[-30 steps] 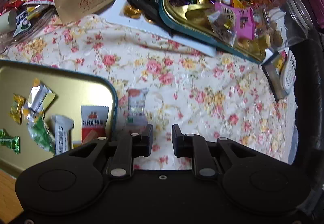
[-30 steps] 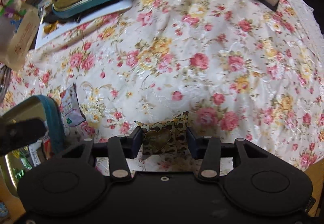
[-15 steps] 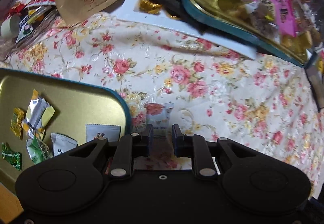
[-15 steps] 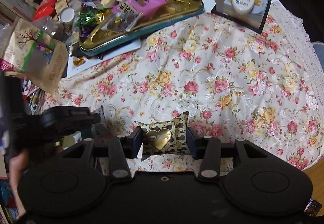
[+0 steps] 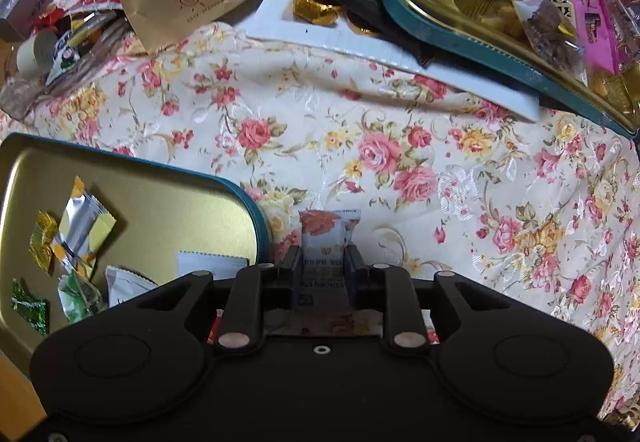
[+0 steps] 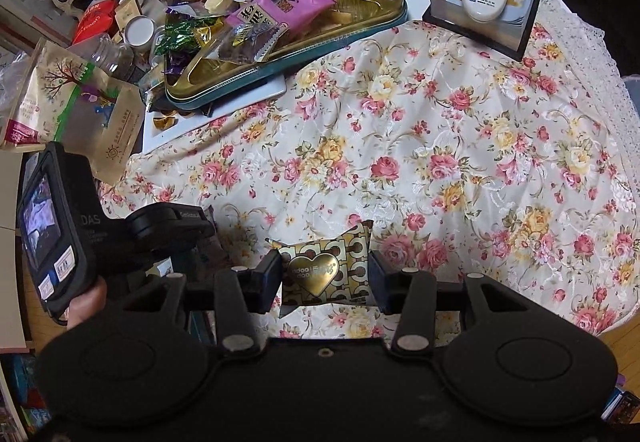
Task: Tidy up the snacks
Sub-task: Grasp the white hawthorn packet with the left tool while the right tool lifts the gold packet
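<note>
The left gripper opened its jaws astride a packet; the right gripper clamped a candy, ready for the tray.

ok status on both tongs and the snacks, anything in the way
Left tongs opening, white snack packet between them on the cloth beside the gold tray. Right tongs shut on gold heart packet, above the cloth. Nothing in the way.

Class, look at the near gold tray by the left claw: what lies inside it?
Inside the tray: several wrapped sweets, yellow, silver, green and white. The left claw covers its near corner, hiding anything there.
</note>
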`<state>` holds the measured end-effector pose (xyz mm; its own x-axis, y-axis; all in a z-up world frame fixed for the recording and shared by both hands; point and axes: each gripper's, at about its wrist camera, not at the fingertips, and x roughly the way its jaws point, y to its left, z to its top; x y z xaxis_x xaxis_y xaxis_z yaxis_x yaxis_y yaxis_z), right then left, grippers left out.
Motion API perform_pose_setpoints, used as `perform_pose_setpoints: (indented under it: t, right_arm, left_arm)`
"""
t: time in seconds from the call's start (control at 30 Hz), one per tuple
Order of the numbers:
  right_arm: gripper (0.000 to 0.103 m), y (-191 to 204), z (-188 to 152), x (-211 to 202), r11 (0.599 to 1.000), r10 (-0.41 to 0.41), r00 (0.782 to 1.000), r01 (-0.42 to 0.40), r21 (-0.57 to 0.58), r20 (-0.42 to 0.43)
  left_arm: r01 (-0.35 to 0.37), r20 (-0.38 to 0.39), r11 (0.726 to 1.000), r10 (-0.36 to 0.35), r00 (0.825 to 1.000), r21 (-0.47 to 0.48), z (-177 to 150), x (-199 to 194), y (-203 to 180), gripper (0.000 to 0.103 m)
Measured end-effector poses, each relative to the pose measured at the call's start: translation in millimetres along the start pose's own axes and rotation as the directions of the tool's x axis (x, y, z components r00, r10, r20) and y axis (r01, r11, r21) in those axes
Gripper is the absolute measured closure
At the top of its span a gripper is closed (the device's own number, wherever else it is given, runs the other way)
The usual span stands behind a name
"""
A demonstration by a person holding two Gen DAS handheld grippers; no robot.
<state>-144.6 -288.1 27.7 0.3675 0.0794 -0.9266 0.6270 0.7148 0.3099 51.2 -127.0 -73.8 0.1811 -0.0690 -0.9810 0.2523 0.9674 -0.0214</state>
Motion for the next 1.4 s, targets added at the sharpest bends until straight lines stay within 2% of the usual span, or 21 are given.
perform_pose_setpoints:
  t: [0.23, 0.67, 0.73, 0.83, 0.93, 1.23, 1.4]
  right_arm:
    - [0.055, 2.1, -0.9, 0.7, 1.000, -0.008, 1.000, 0.007, -0.009, -0.002]
    - [0.055, 1.2, -0.5, 0.7, 1.000, -0.008, 1.000, 0.008, -0.016, -0.009]
    - [0.055, 0.5, -0.4, -0.4, 1.000, -0.008, 1.000, 0.008, -0.015, -0.007]
    - [0.055, -0.3, -0.2, -1.3, 1.000, -0.008, 1.000, 0.008, -0.012, -0.008]
    - [0.055, -1.8, 0.3, -3.6, 1.000, -0.005, 1.000, 0.005, -0.005, -0.007]
    - [0.055, -21.7, 11.4, -2.4, 0.995, -0.005, 0.999, 0.009, 0.094, -0.034]
    - [0.055, -28.5, 16.1, 1.3, 0.990, -0.039, 0.998, 0.044, 0.133, -0.039]
  left_arm:
    - [0.027, -0.020, 0.999, -0.028, 0.999, -0.031, -0.8, 4.8, 5.4, 0.067]
    - [0.022, -0.026, 1.000, -0.022, 0.999, -0.017, 1.0, 1.9, 1.2, 0.068]
    - [0.033, -0.030, 0.999, -0.033, 0.999, -0.011, -0.5, 1.5, -1.2, 0.073]
    - [0.057, -0.047, 0.998, -0.057, 0.997, -0.011, -3.9, 1.2, -6.2, 0.076]
    - [0.110, -0.084, 0.994, -0.111, 0.990, -0.016, -9.3, -0.7, -12.3, 0.077]
    - [0.180, -0.082, 0.983, -0.176, 0.981, 0.036, -20.5, -45.4, -27.7, 0.077]
    - [0.156, -0.047, 0.983, -0.152, 0.987, 0.093, -22.2, -77.2, -19.0, 0.077]
